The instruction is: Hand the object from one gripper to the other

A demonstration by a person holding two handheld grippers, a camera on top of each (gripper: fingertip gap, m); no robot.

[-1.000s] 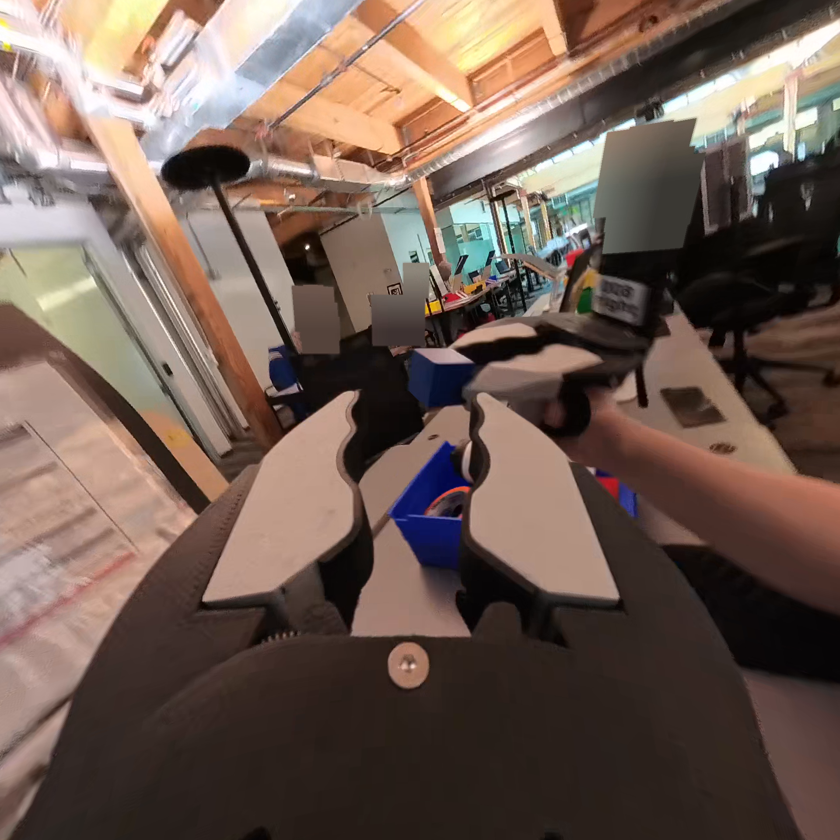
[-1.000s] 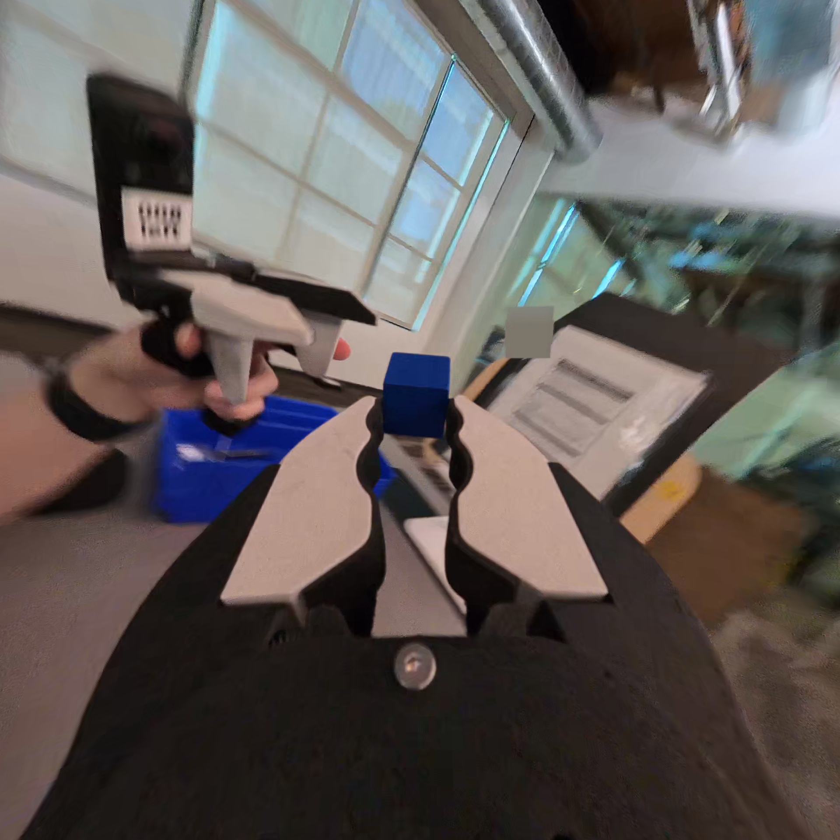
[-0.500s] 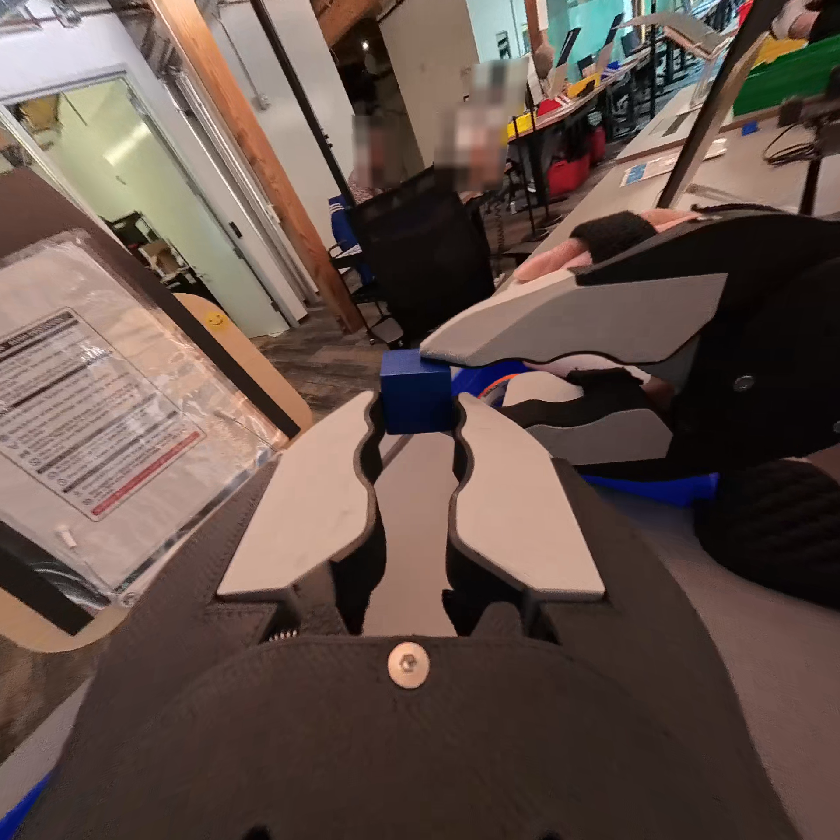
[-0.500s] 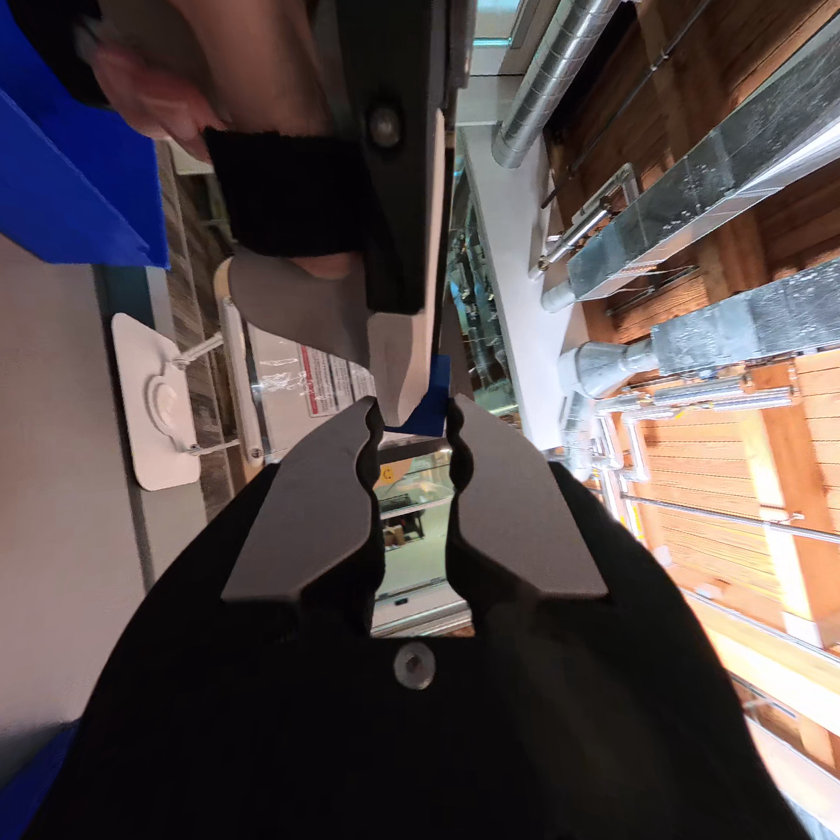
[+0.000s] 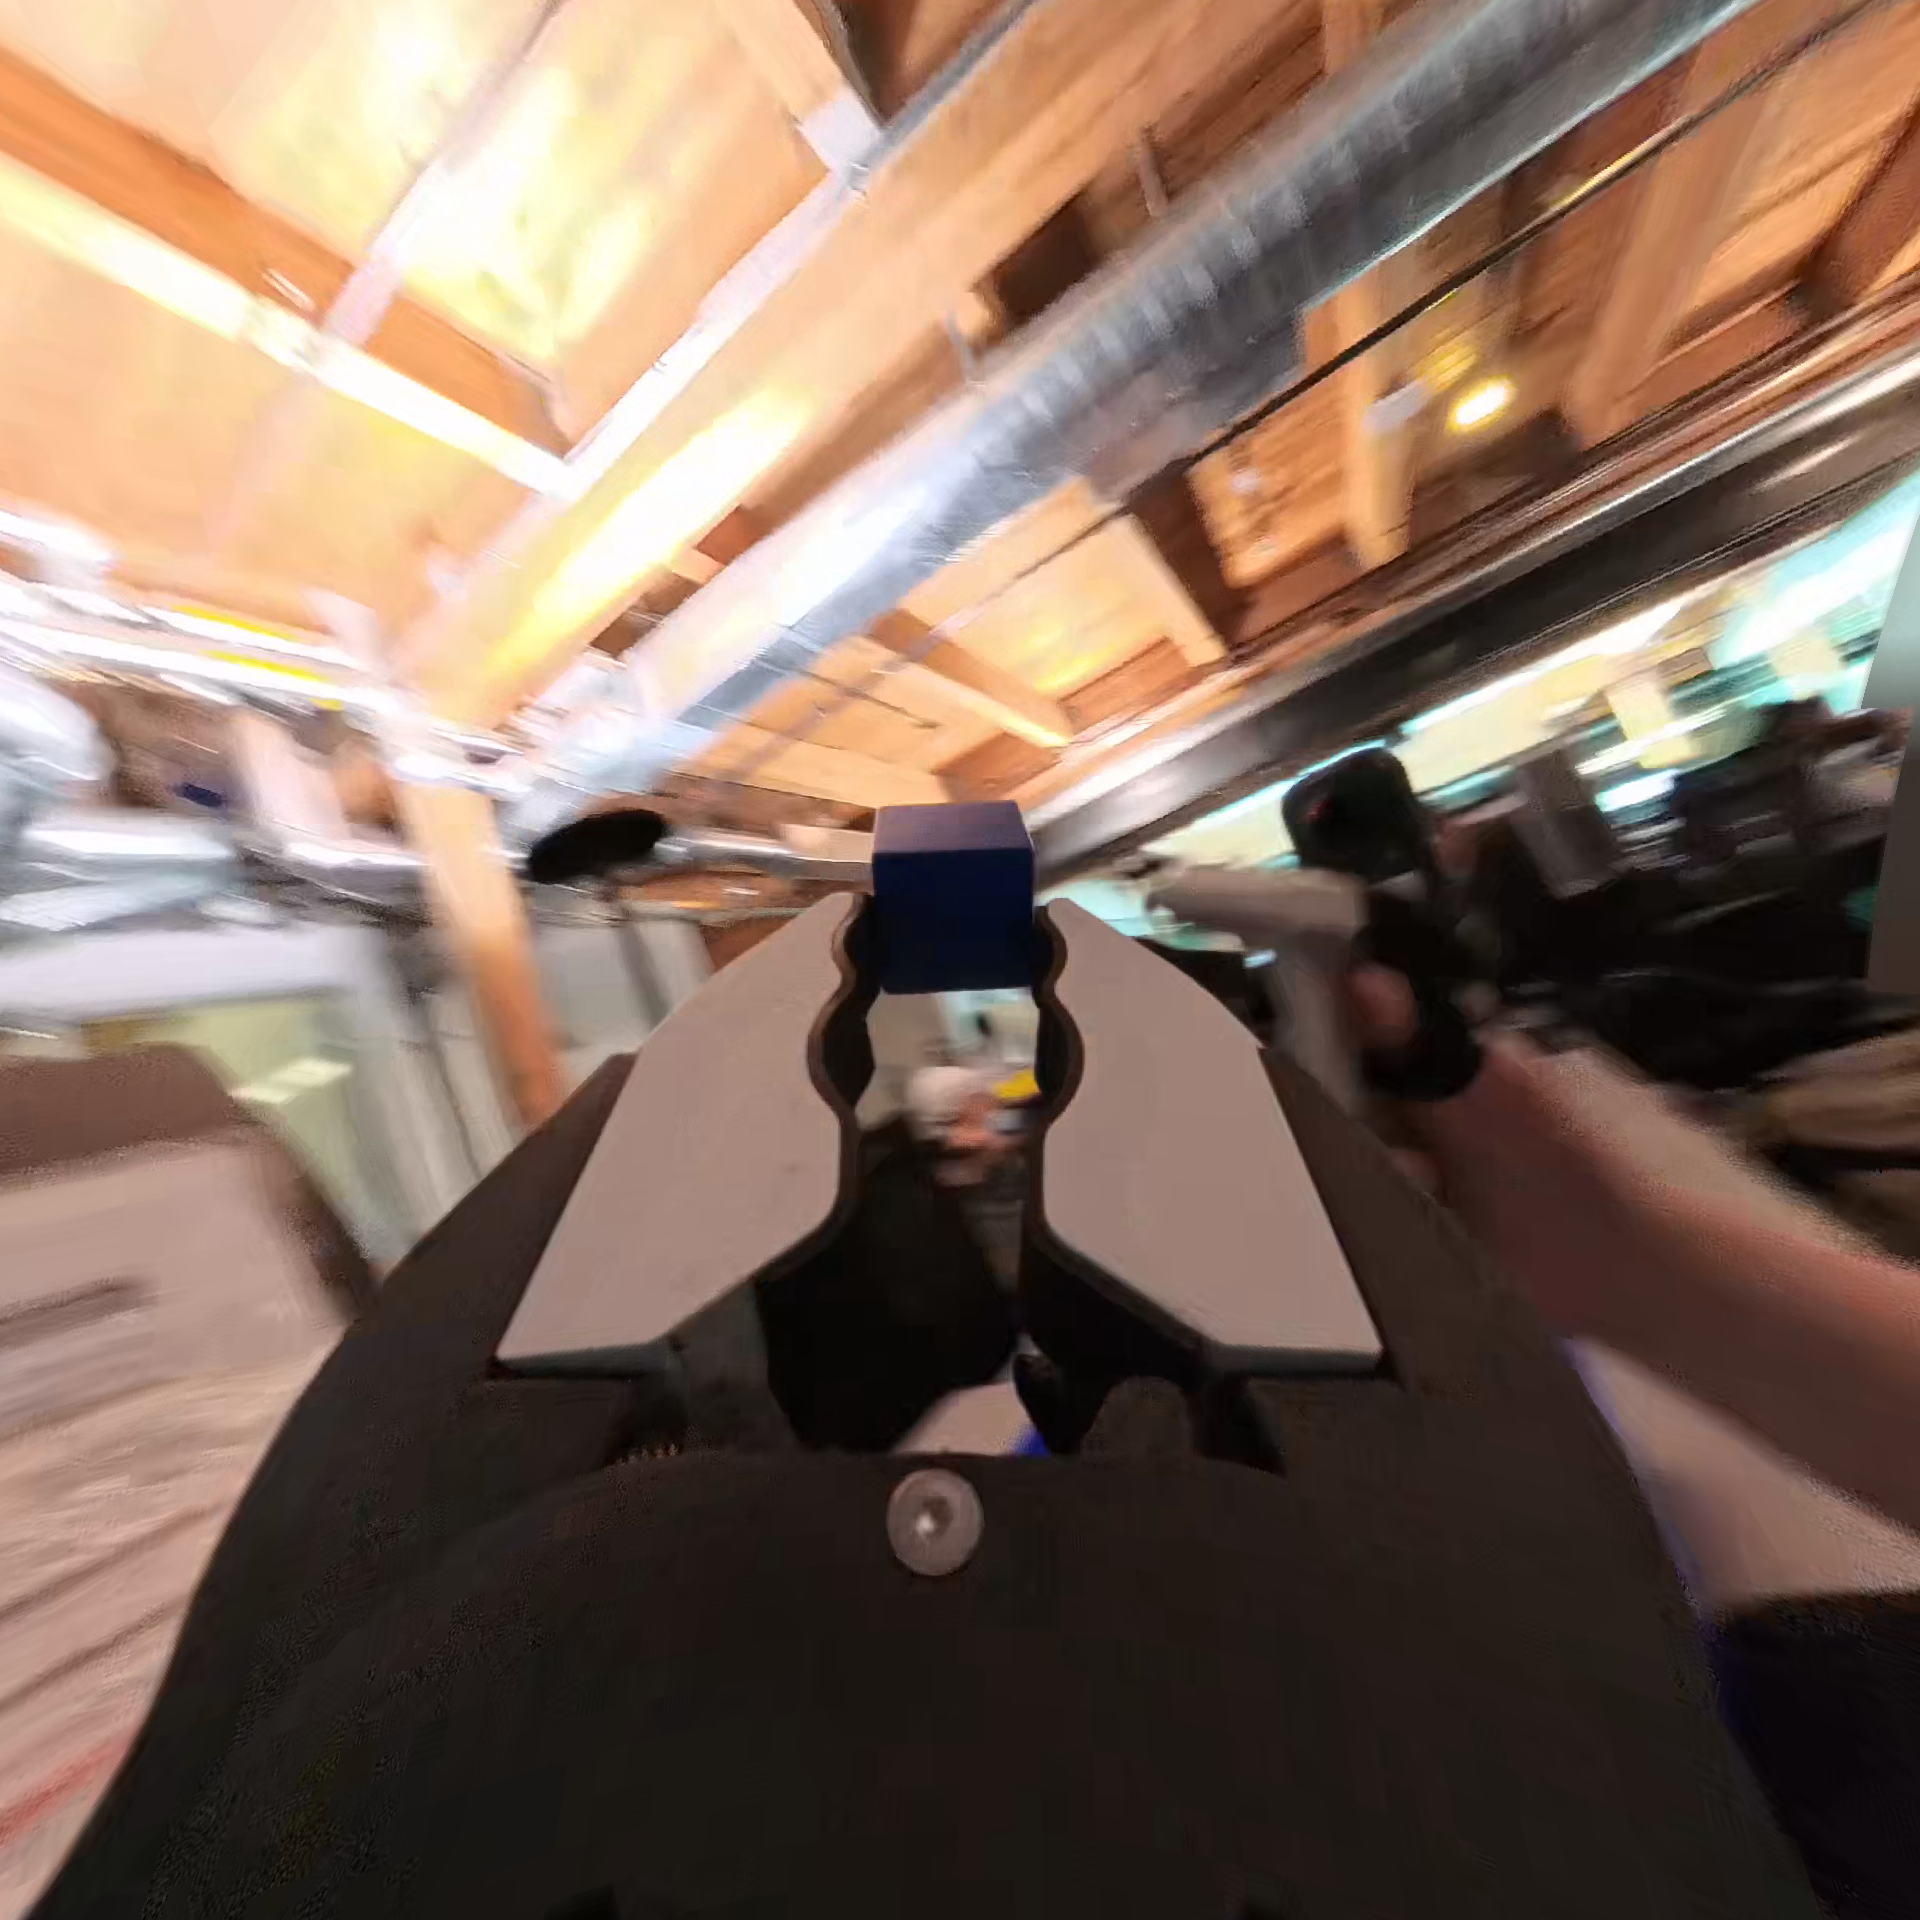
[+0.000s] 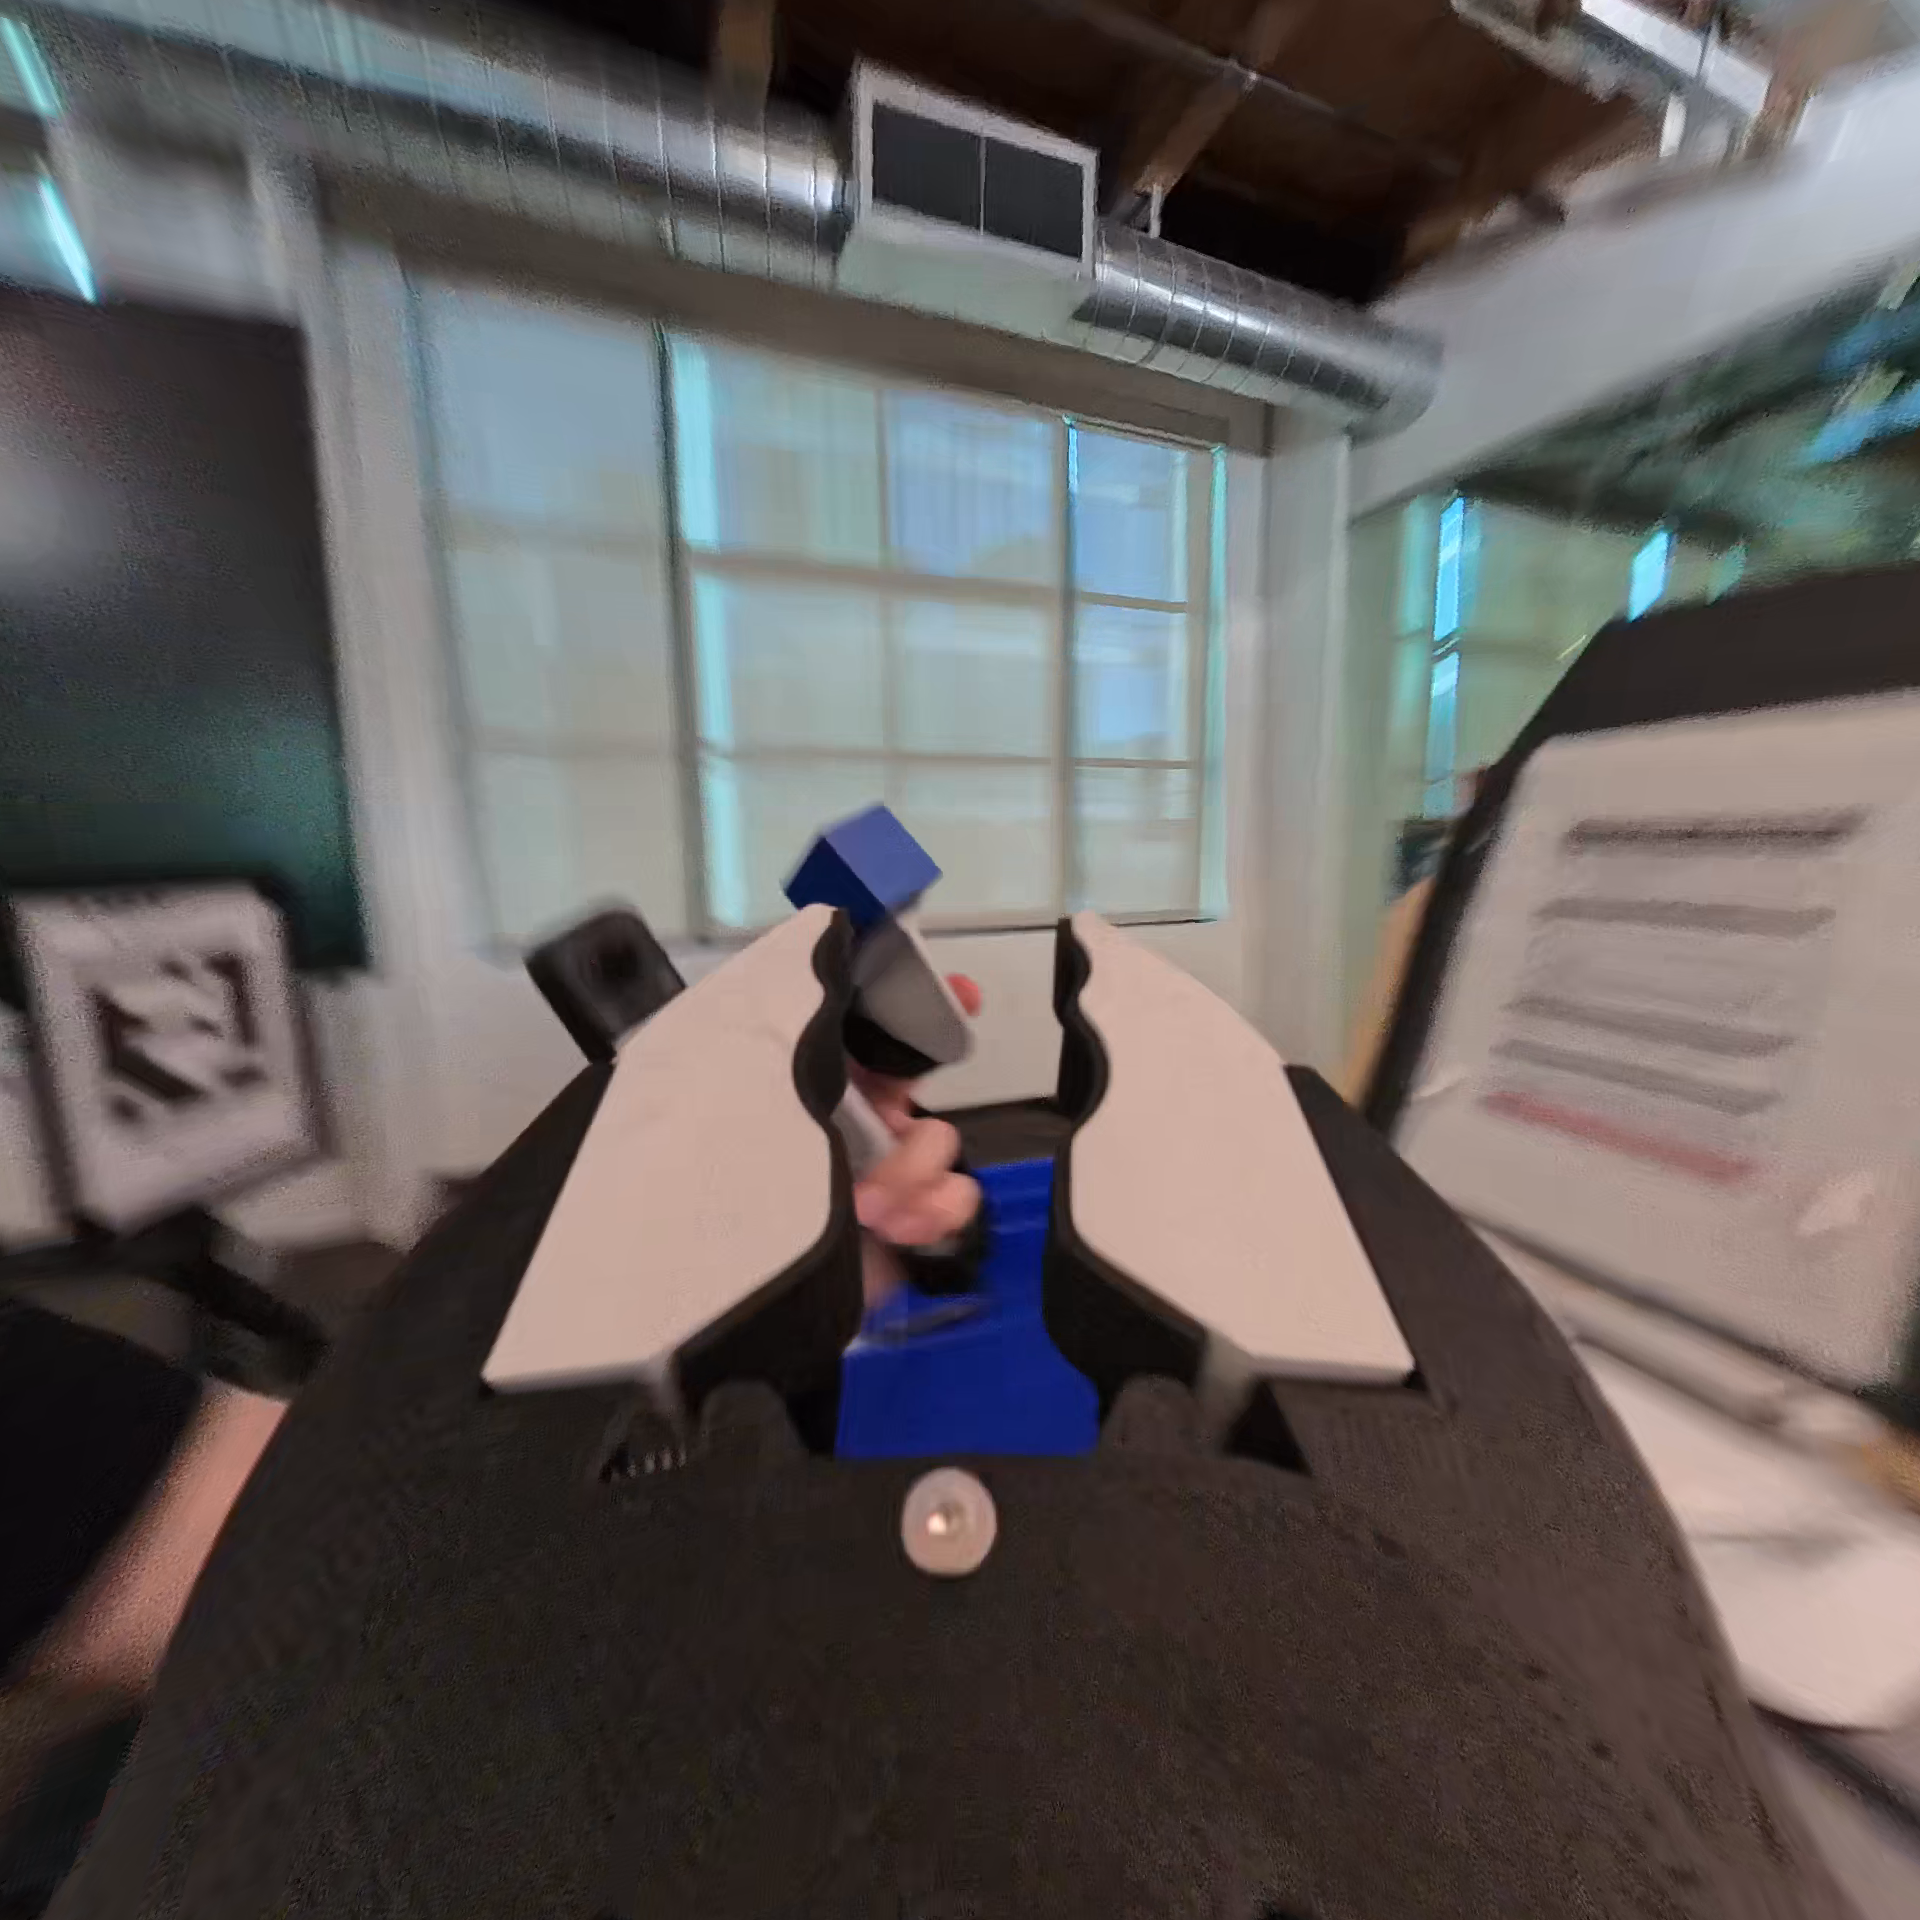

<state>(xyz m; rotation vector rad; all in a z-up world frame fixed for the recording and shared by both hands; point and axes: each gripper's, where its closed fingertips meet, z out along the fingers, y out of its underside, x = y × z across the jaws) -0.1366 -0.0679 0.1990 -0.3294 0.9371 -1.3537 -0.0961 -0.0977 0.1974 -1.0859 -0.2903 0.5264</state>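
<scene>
The left claw [image 5: 954, 920] is closed on a small dark blue cube [image 5: 953, 896], pinching its lower sides between the tips of the two grey fingers [image 5: 727, 1143], with the cube's top standing clear above them. The right claw [image 6: 945, 930] stands wide apart and holds nothing. In the right wrist view the left claw [image 6: 878, 940] shows farther off with the cube [image 6: 862, 868] at its tip, a hand [image 6: 914, 1184] gripping its handle. Below that hand sits a blue plastic bin [image 6: 966, 1371]. A multi-paned window [image 6: 883, 665] fills the wall behind.
</scene>
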